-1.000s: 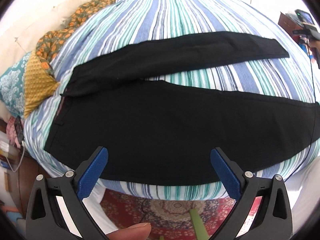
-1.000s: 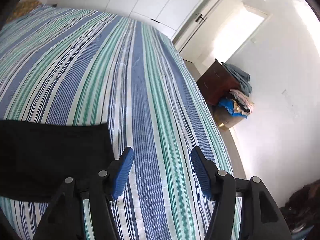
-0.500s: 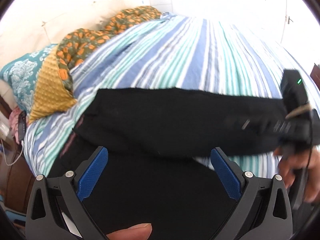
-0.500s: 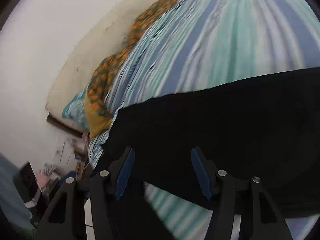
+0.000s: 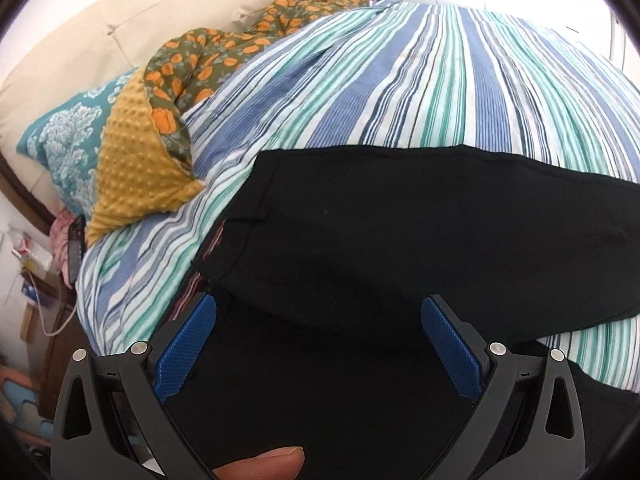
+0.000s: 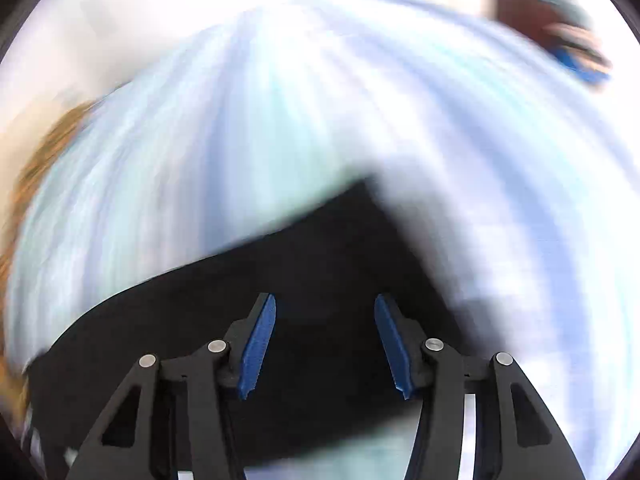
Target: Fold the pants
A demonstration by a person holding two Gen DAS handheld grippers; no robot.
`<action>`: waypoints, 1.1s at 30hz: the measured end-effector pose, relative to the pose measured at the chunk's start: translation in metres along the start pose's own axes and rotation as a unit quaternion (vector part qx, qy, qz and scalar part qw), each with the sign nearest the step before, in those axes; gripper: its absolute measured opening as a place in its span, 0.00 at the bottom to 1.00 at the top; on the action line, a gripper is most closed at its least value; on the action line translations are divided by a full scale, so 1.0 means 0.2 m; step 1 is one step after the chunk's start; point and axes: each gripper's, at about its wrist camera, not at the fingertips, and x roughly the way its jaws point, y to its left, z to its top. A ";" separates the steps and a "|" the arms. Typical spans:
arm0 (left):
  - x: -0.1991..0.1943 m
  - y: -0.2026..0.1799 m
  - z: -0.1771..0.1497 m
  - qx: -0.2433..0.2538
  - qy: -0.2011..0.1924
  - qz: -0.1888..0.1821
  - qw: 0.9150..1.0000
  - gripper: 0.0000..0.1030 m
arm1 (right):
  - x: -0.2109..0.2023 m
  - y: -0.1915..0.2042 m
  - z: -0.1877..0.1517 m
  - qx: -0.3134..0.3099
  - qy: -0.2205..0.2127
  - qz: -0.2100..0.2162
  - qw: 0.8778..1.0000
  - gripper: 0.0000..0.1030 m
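In your left wrist view the pants [image 5: 400, 248] lie on the bedspread [image 5: 420, 80] across the middle and lower frame, one leg running off to the right edge. Your left gripper [image 5: 318, 344] sits at bottom centre over them, jaws spread wide. A blanket [image 5: 224, 56] and pillow [image 5: 68, 136] lie at upper left, behind the pants' left end.

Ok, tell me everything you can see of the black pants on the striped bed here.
The black pants are plain, matte woven-looking fabric, lying flat on the blue, green and white striped bedsheet. The waistband end, showing a belt loop and reddish inner lining, points toward the pillows. Two dark layers show, the far one overlapping the near one. The open left gripper hovers over the near layer; the right gripper, in a blurred view, is open above dark cloth.
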 end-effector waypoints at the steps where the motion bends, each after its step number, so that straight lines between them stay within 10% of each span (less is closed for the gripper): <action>1: -0.01 -0.01 -0.03 0.002 0.006 -0.008 1.000 0.99 | -0.08 -0.14 0.00 0.018 -0.009 -0.037 0.999 0.58; 5: -0.20 -0.24 -0.26 0.059 0.012 -0.114 0.992 0.99 | -0.49 -0.28 -0.24 -0.003 -0.070 0.005 0.998 0.64; 11: -0.45 -0.65 -0.61 0.144 0.020 -0.270 0.952 0.99 | -0.85 0.21 -1.20 -0.086 -0.013 0.236 0.968 0.77; 16: -0.26 -0.51 -0.69 0.148 0.036 -0.205 0.967 1.00 | -0.74 0.45 -1.81 -0.115 0.047 0.235 0.964 0.77; 22: 0.02 0.11 -0.49 0.031 0.034 -0.094 0.995 1.00 | -0.64 0.50 -1.81 -0.152 0.026 0.197 0.968 0.82; 27: 0.10 0.26 -0.21 -0.025 -0.050 -0.103 0.993 0.99 | -0.64 0.43 -1.80 -0.178 -0.012 0.185 0.966 0.94; 31: 0.40 0.21 -0.17 -0.044 0.025 -0.136 0.989 1.00 | -0.63 0.50 -1.85 -0.225 -0.029 0.149 0.962 1.00; 33: 0.41 0.26 -0.20 -0.074 0.000 -0.168 0.983 1.00 | -0.63 0.49 -1.85 -0.222 -0.032 0.152 0.962 1.00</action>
